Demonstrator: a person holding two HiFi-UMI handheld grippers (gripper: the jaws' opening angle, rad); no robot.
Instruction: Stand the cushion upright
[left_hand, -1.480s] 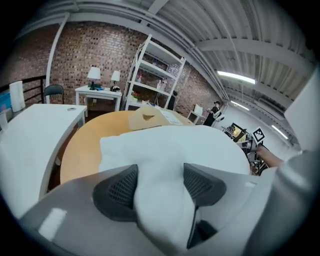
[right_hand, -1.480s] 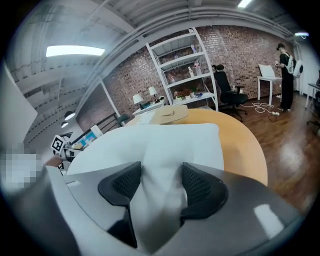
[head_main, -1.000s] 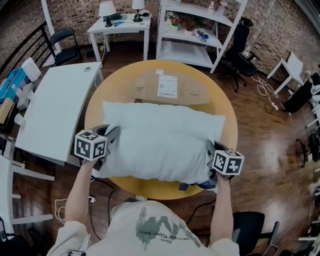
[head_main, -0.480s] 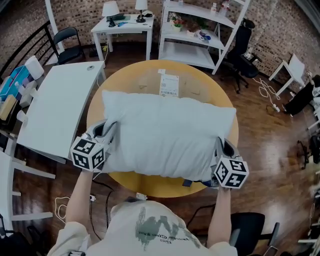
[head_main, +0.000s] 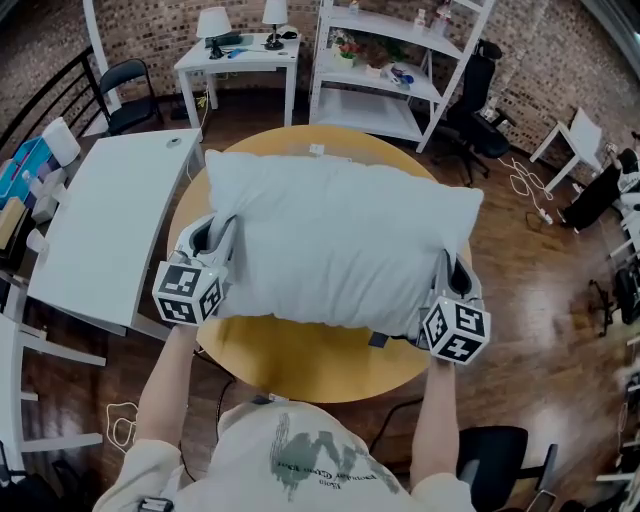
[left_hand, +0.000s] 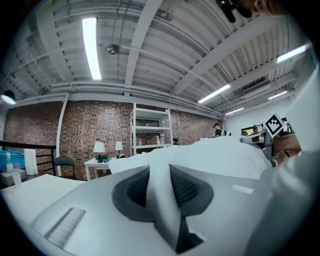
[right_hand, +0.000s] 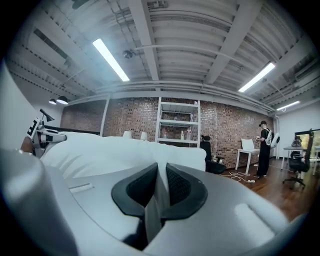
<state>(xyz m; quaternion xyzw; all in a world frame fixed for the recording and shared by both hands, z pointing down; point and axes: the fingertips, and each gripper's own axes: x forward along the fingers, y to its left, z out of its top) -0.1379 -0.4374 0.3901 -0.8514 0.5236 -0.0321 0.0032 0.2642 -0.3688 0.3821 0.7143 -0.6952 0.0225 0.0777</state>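
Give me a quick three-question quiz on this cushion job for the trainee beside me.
1. True or false: the left gripper is shut on a fold of the cushion.
2. Which surface lies below the cushion in the head view? A) a white desk B) the round wooden table C) a shelf unit
3. Fill the blank: the right gripper has its jaws pinched on the ____.

Key: 1 true; 2 B; 3 cushion.
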